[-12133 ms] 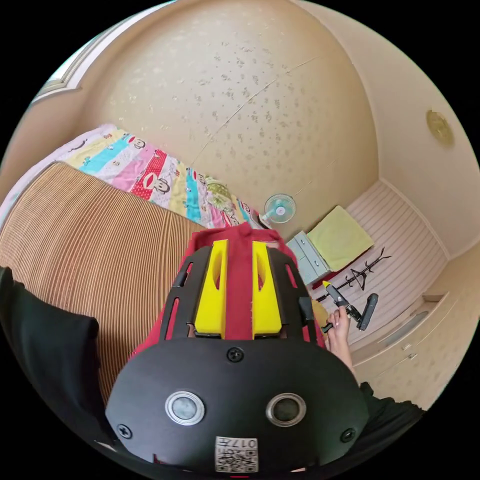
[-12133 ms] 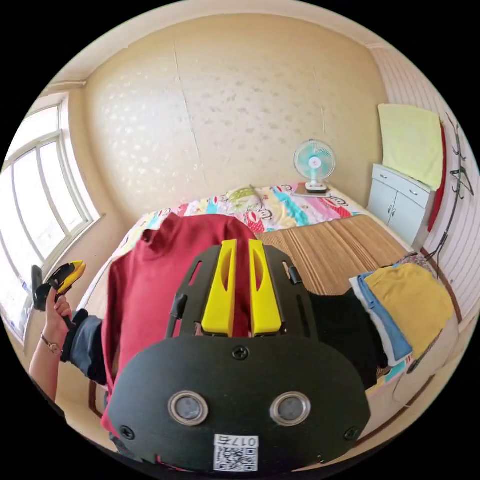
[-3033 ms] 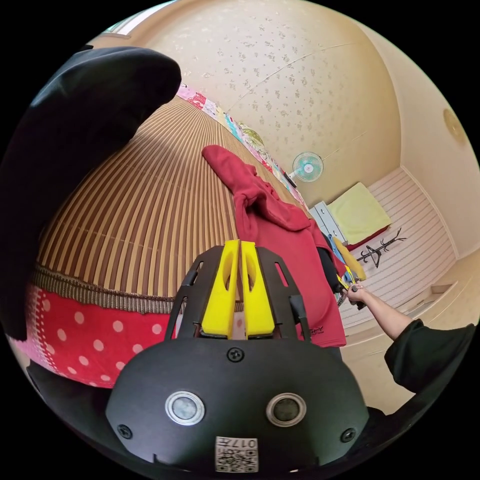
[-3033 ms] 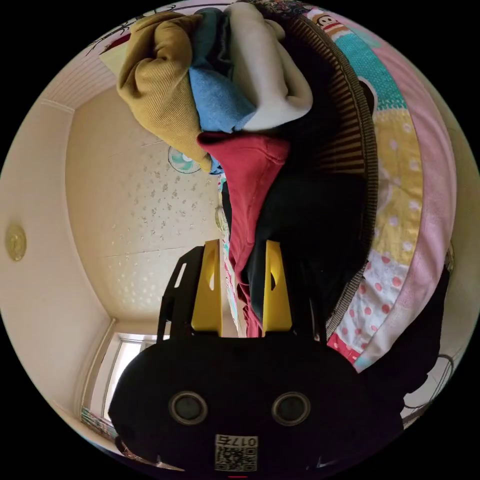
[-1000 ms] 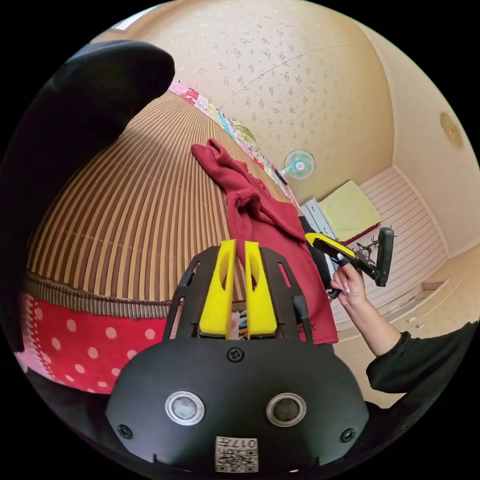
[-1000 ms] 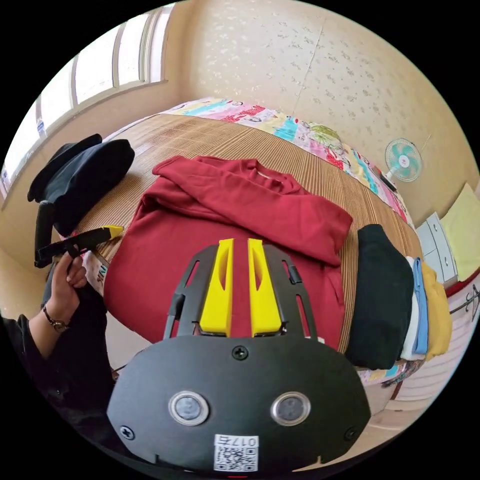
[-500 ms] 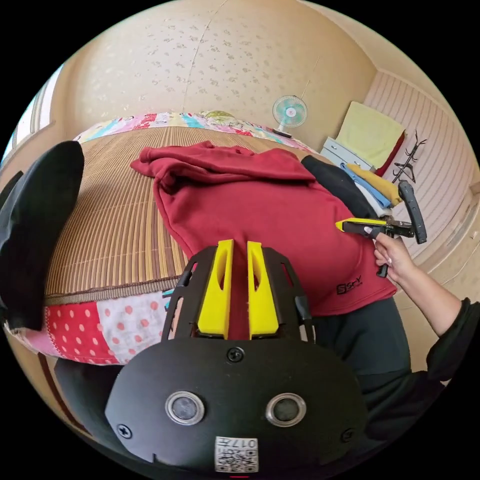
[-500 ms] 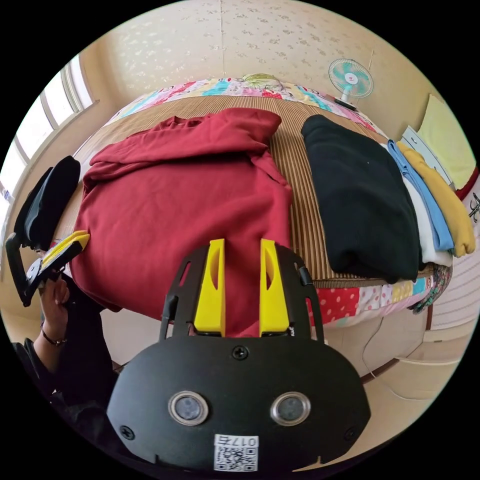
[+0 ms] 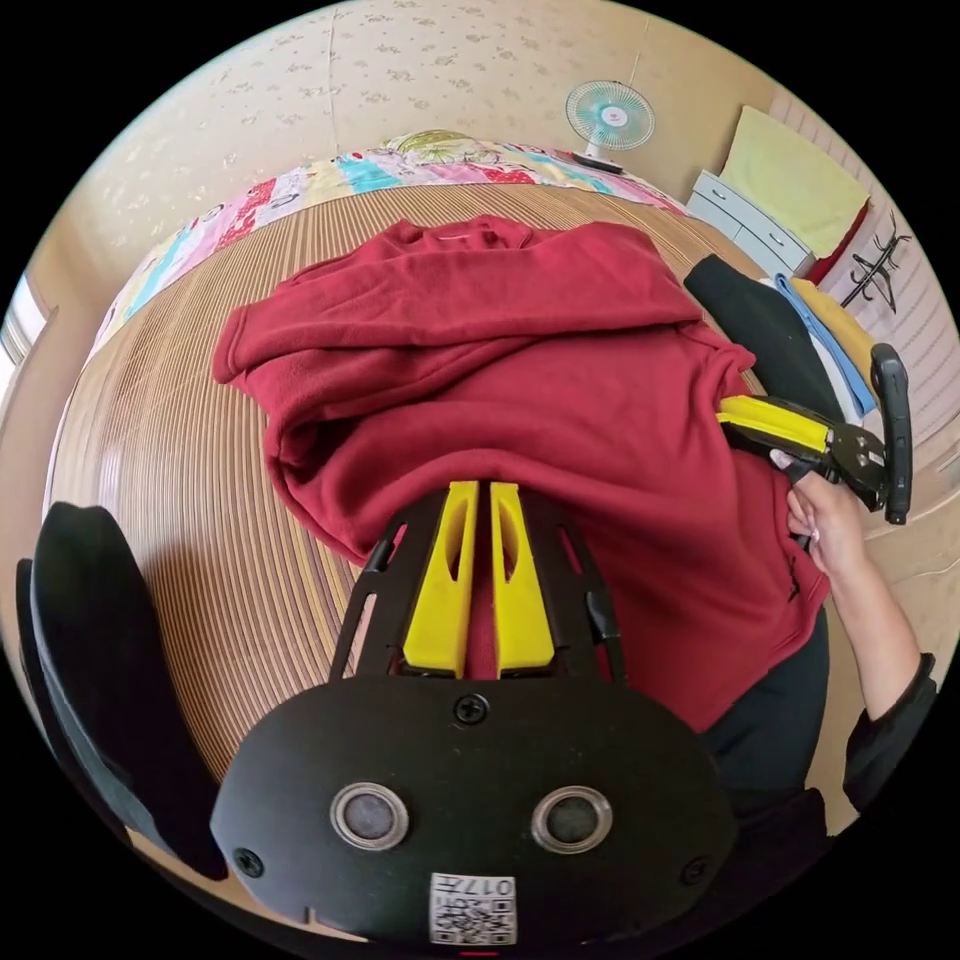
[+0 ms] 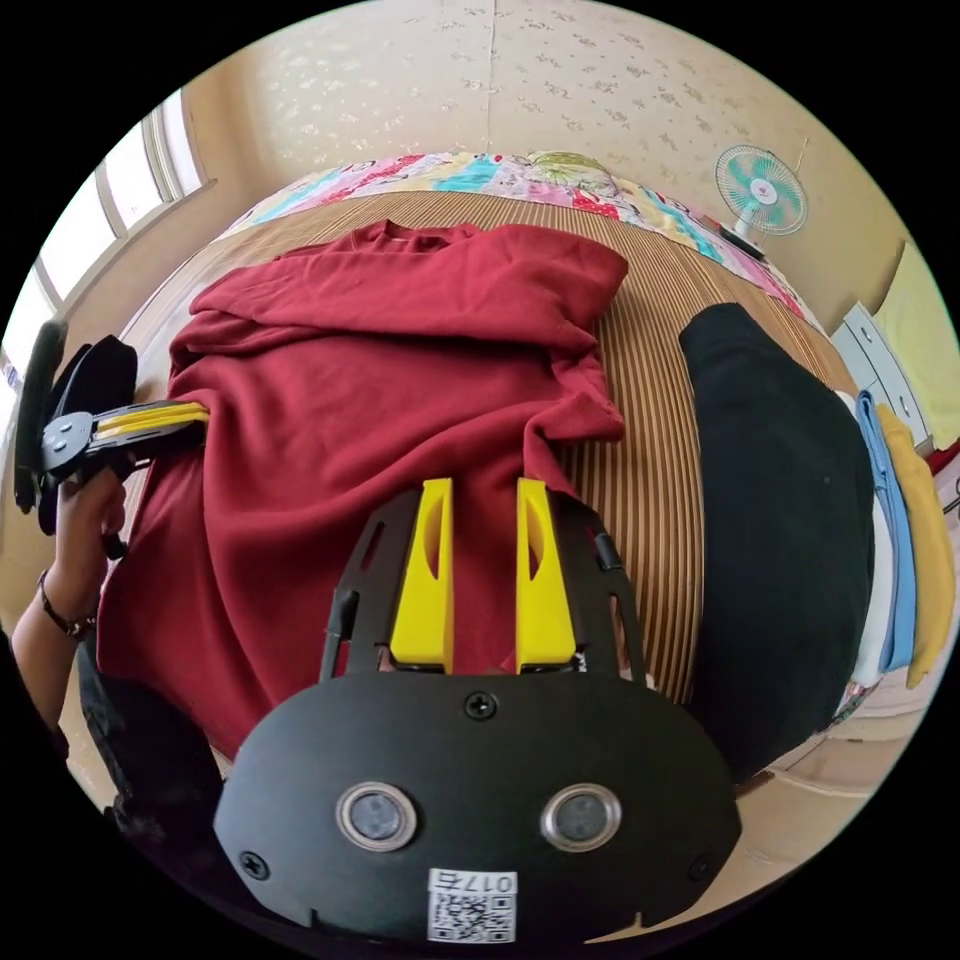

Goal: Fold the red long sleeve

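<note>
Red long-sleeve top [image 10: 370, 400] spread mid-frame on bed mat [image 10: 640, 420]. My left tongs [image 9: 478, 500] clenched, right tongs [image 10: 482, 500] released. Next: smooth sleeves.

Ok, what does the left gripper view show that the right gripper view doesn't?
Left gripper view: the coat hooks on the wall, and the right tool, held in the right hand, at the shirt's side. Right gripper view: the left tool at the opposite side, held in the left hand, with a wristband. Both: the red long sleeve spread on the striped mat, the black folded garment and the fan.
</note>
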Action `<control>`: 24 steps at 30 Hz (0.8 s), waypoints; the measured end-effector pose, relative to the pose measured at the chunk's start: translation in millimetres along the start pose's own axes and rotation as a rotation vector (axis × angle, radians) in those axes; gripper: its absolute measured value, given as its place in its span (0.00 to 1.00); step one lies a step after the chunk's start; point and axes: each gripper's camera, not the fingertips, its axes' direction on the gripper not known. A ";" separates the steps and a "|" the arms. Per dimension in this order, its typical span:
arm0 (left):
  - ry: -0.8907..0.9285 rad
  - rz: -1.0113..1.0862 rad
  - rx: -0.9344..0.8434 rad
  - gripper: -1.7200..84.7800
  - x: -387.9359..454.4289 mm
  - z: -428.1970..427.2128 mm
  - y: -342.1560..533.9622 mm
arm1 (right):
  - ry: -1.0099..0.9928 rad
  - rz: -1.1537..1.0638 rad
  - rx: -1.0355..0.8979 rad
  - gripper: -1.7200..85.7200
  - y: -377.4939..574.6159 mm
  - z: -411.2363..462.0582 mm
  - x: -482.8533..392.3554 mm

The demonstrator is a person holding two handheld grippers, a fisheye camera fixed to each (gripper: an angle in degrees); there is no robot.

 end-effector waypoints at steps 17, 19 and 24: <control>0.369 -0.116 0.194 0.14 -41.2 -80.5 133.1 | 0.063 0.003 0.030 0.12 -42.8 -18.5 31.8; 0.354 -0.180 0.209 0.16 -42.9 -105.6 190.0 | 0.062 0.004 0.030 0.12 -45.2 -24.3 38.4; 0.442 -0.316 0.180 0.19 -57.0 -125.4 259.7 | 0.053 0.008 0.026 0.12 -52.6 -43.5 59.6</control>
